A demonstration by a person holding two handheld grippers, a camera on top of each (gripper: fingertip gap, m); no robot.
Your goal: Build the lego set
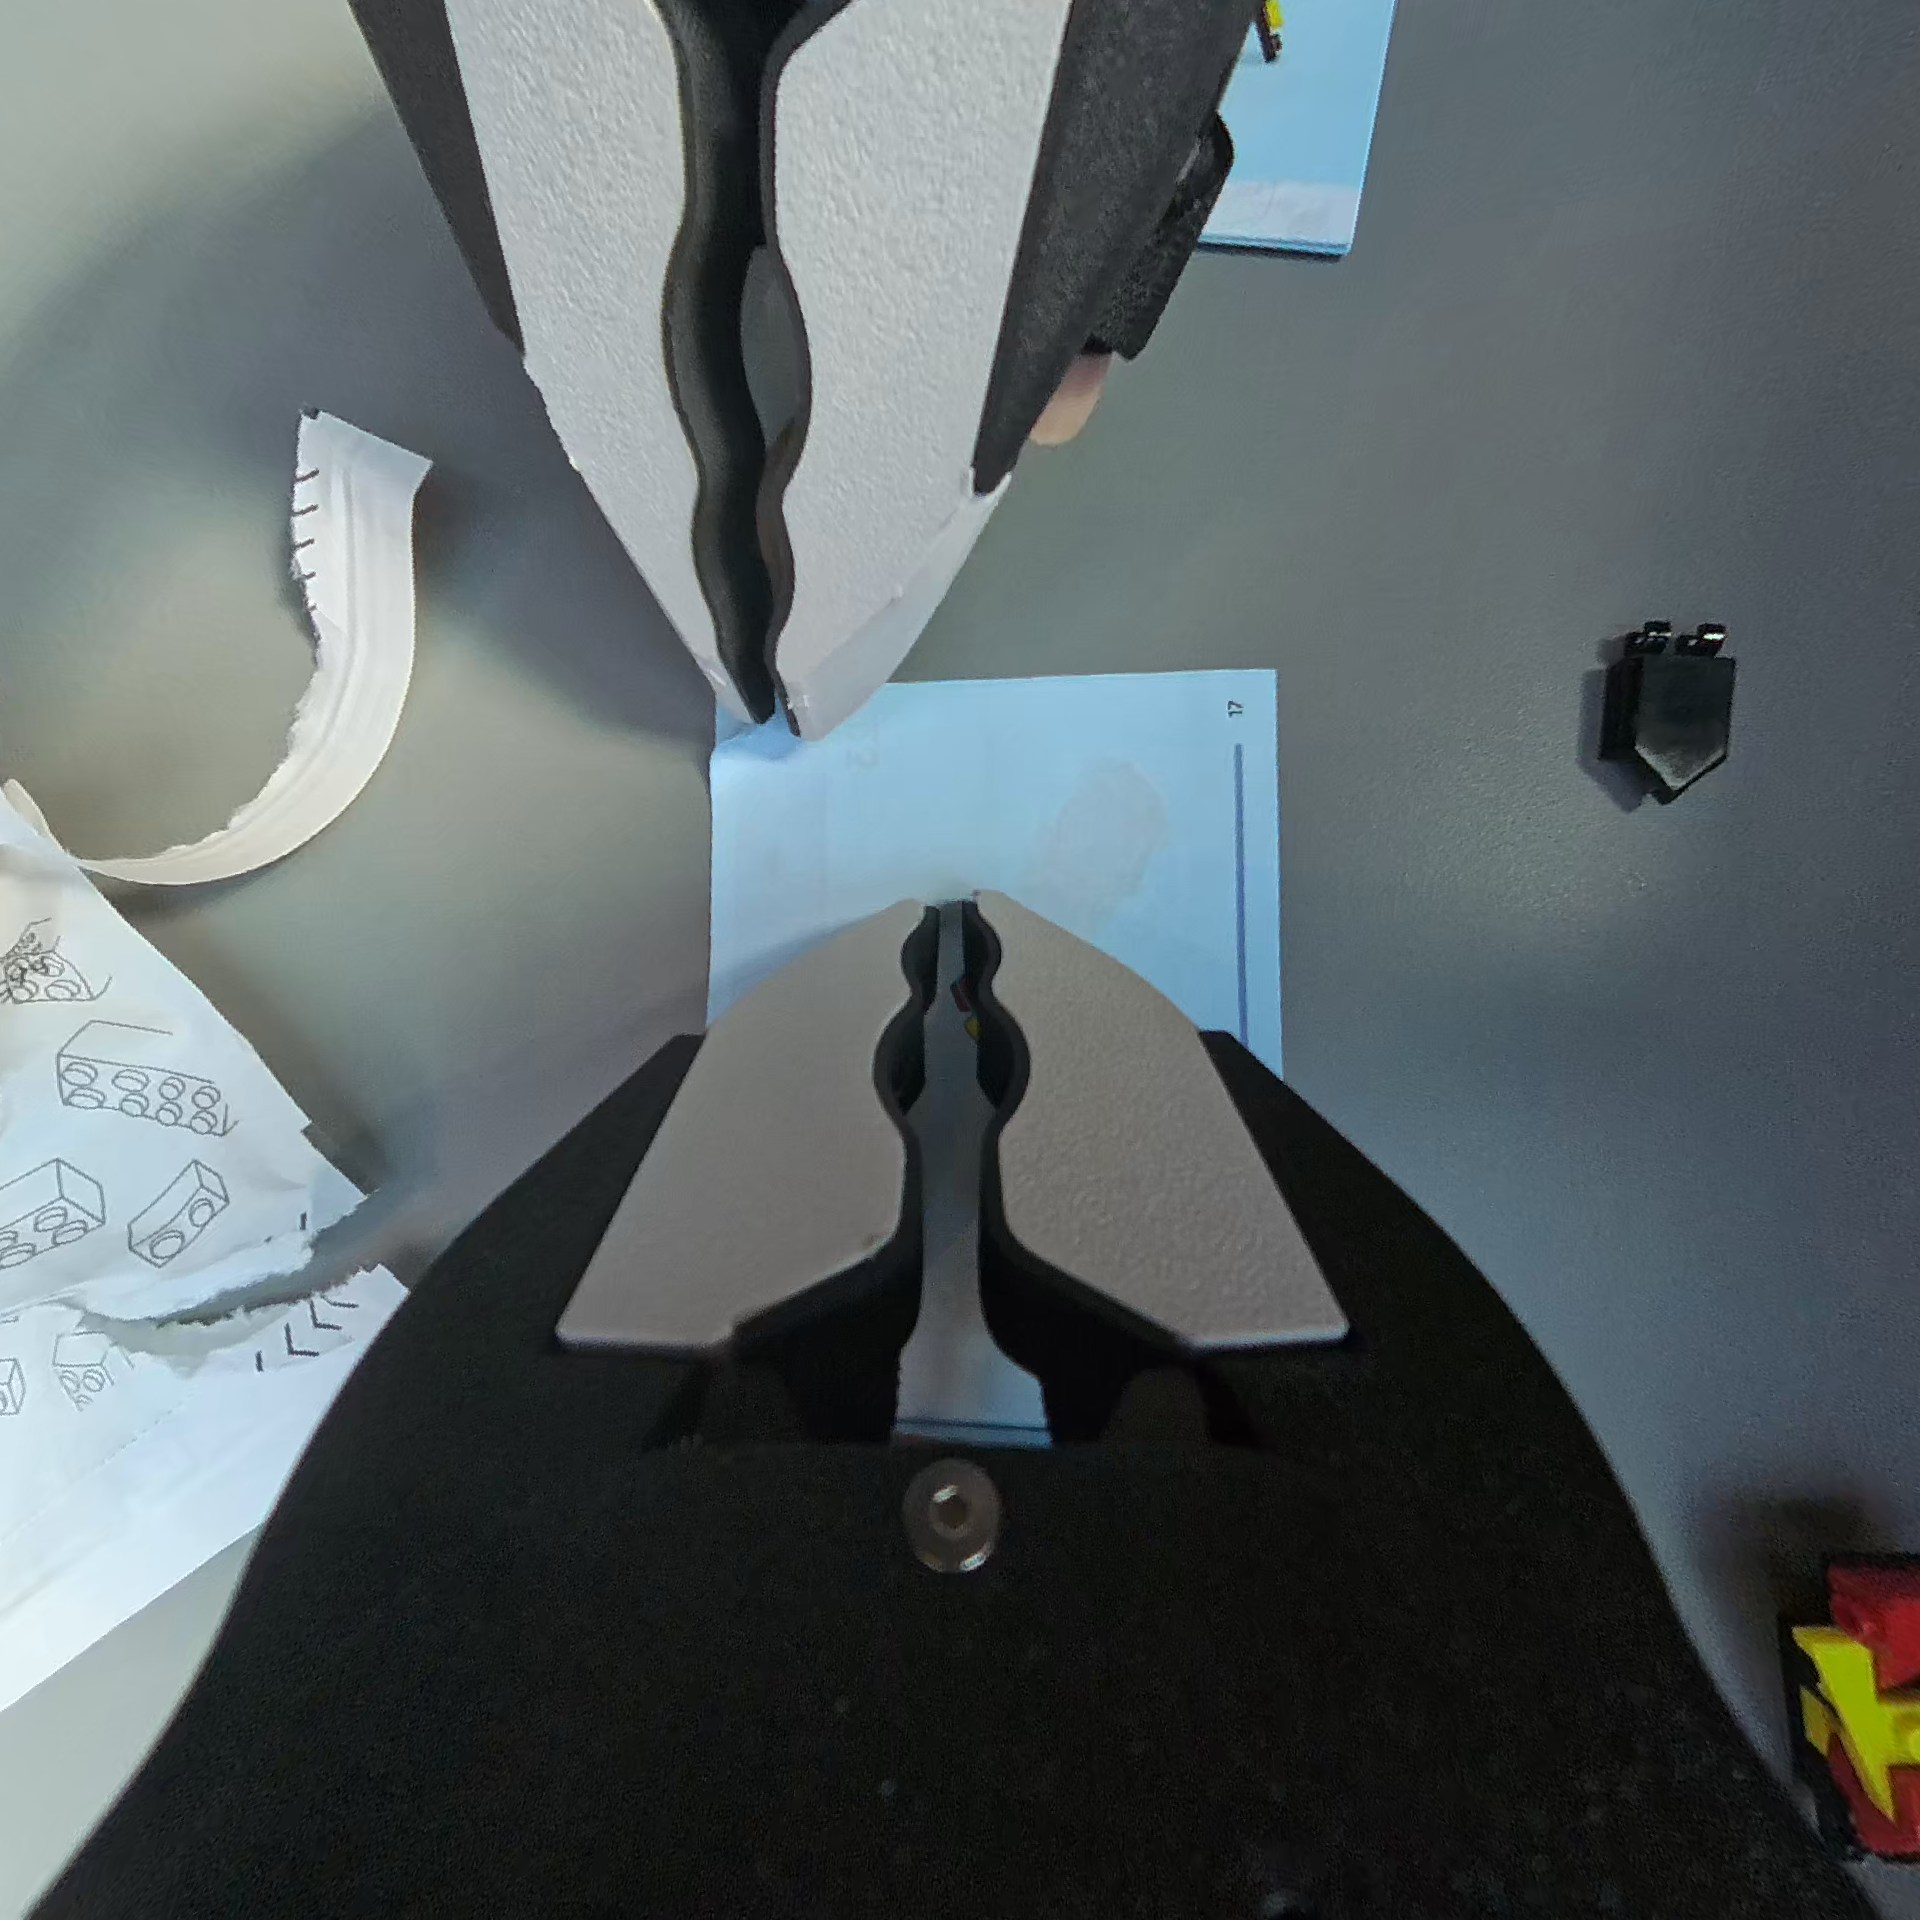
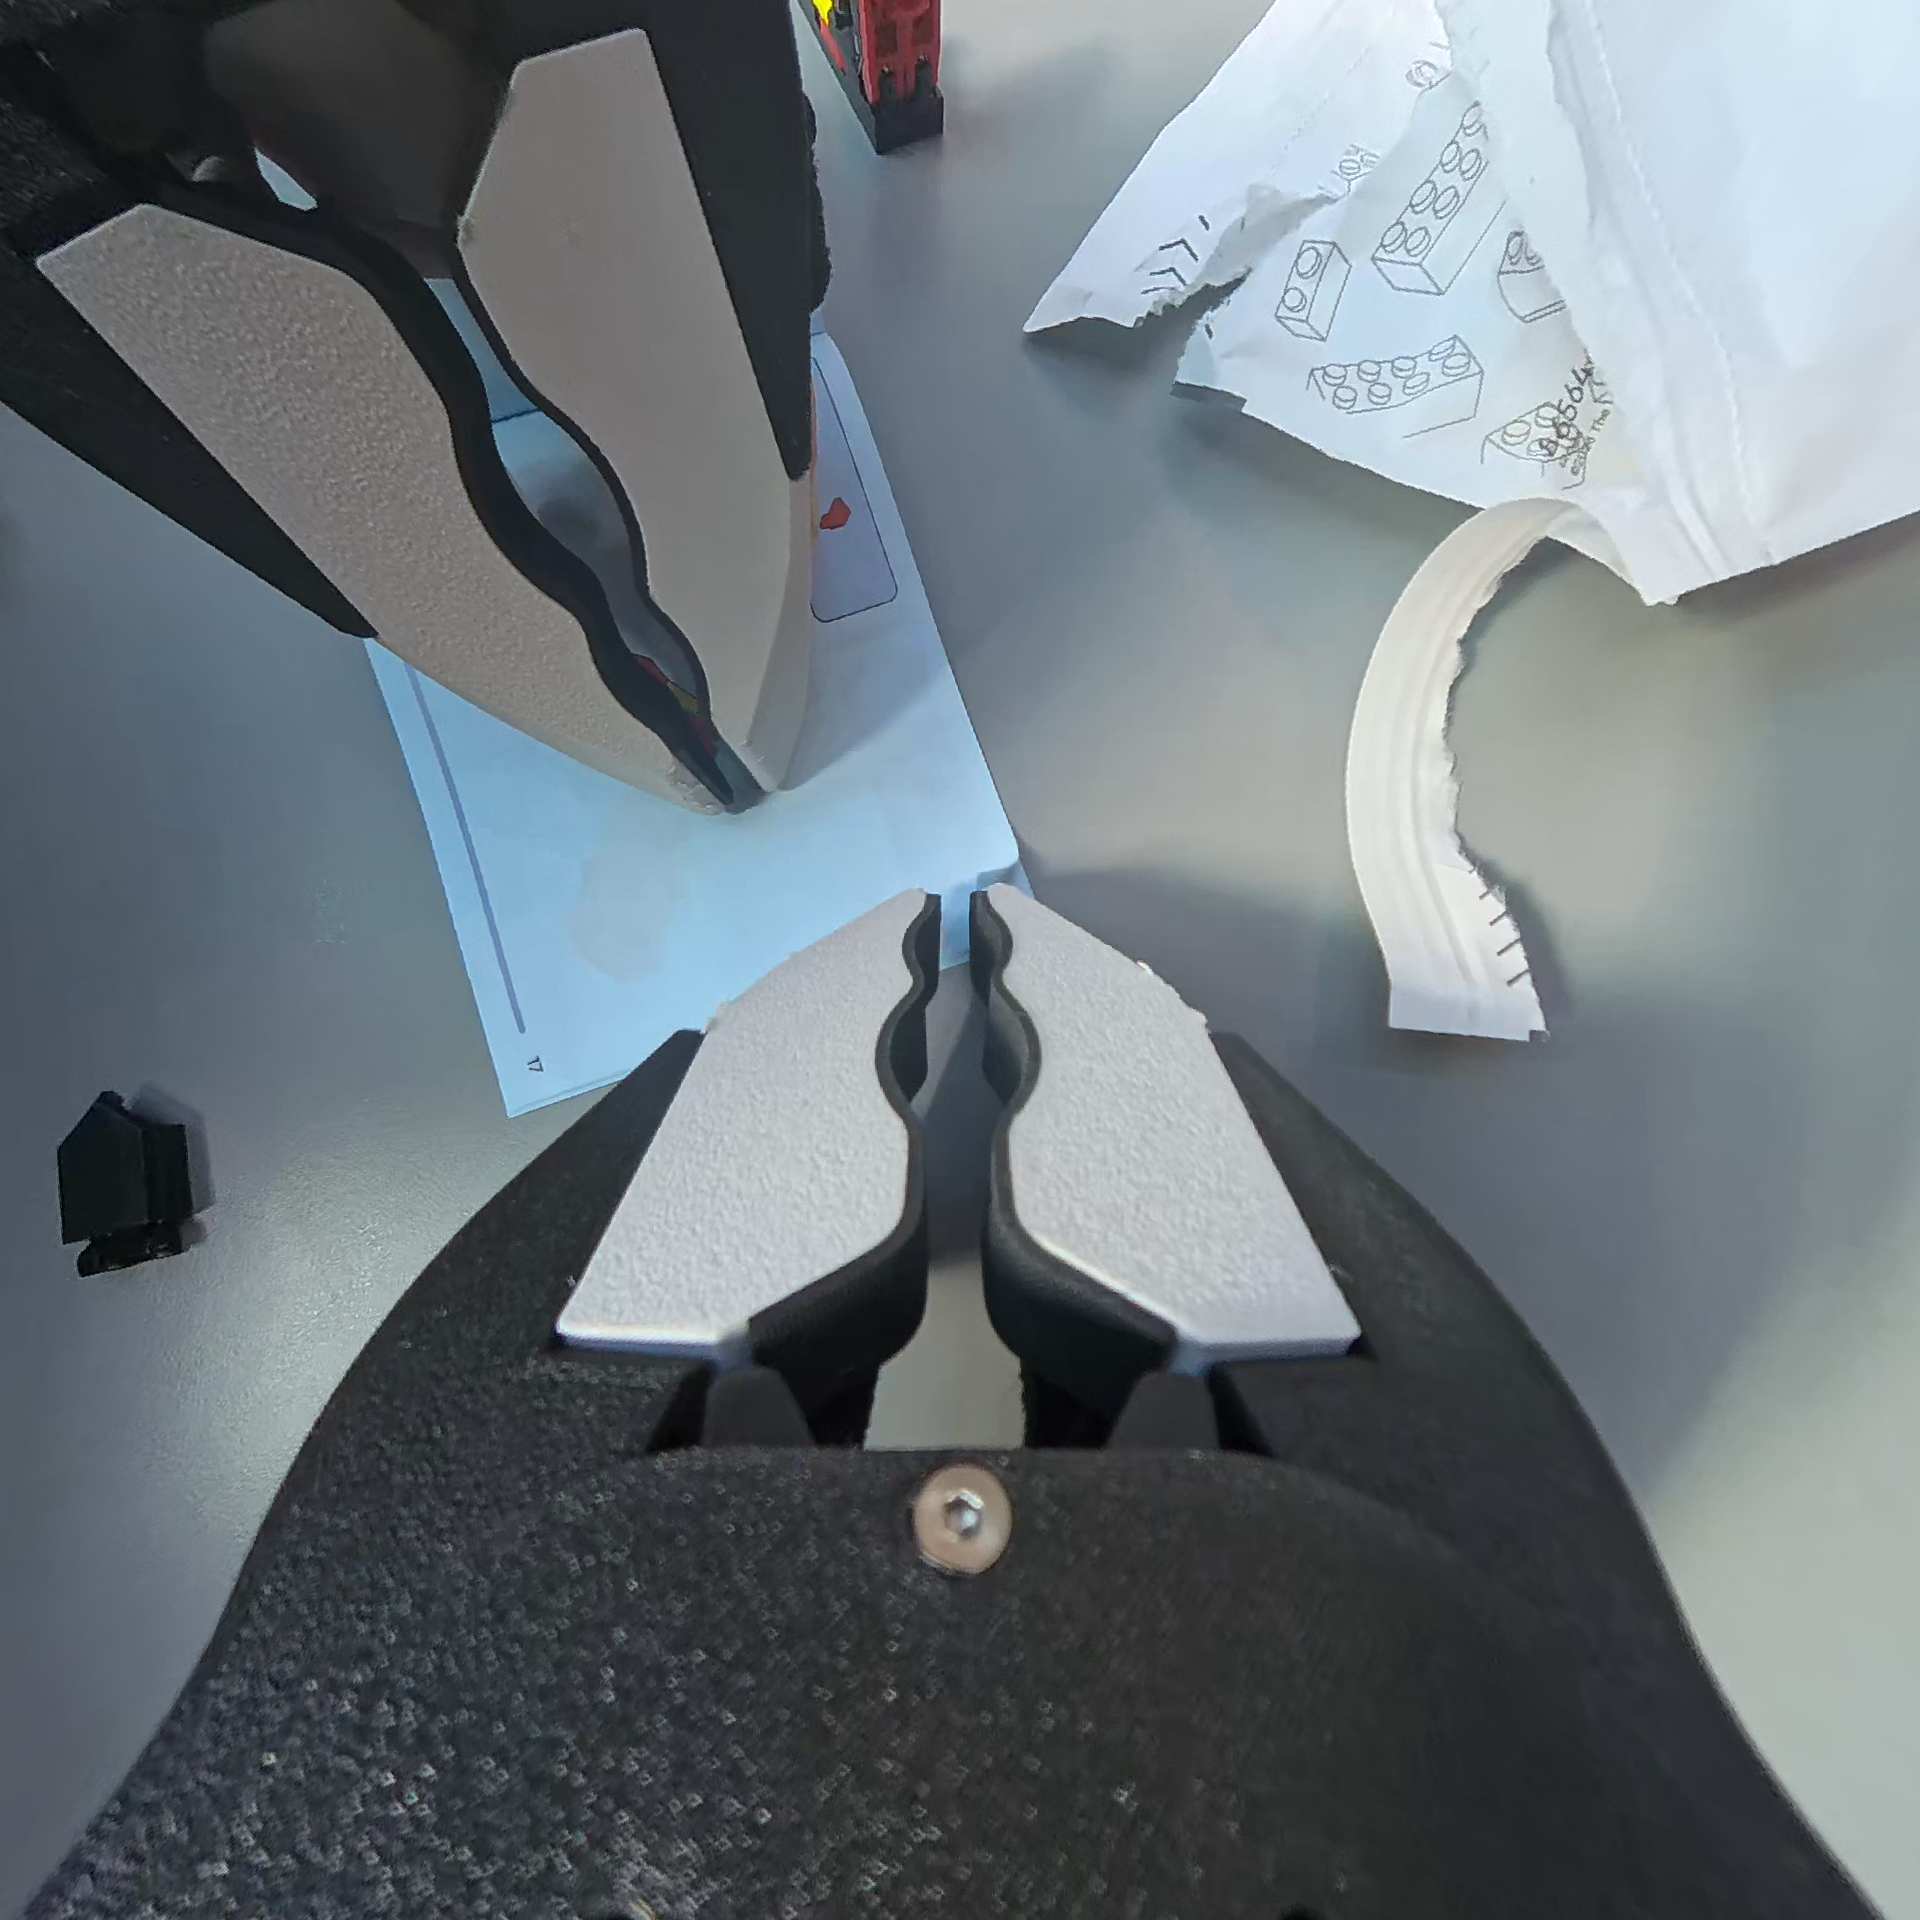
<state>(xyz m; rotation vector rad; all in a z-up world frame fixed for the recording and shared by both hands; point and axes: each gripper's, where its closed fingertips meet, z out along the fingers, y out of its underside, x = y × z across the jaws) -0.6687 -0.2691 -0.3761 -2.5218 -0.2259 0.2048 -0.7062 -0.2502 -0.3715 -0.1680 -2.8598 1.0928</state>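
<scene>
- Grey table (image 1: 1558,416) carries everything, with bare surface wide open to the right of the blue instruction sheet (image 1: 1091,790) in the left wrist view.
- That sheet lies flat at the centre; both grippers meet over it, tips facing each other.
- Left gripper (image 1: 951,914): fingers nearly together, pinching something thin with red and yellow on it (it shows only as a sliver in the gap, so I cannot tell what it is); its tips come down onto the sheet.
- Right gripper (image 2: 956,904): fingers a narrow gap apart, nothing visibly between them, tips at the sheet's near corner in its own view.
- Black lego piece (image 1: 1668,712) sits alone on bare table, well apart from the sheet's numbered edge.
- Red-and-yellow lego build (image 1: 1870,1704) stands at the near right corner of the left wrist view, just beside the left gripper's body.
- Torn white paper bag (image 2: 1558,260), printed with brick outlines, crowds the other side, and its curled torn-off strip (image 2: 1423,790) lies near the right gripper.
- Second blue sheet (image 1: 1309,135) shows far off, partly behind the right gripper.
</scene>
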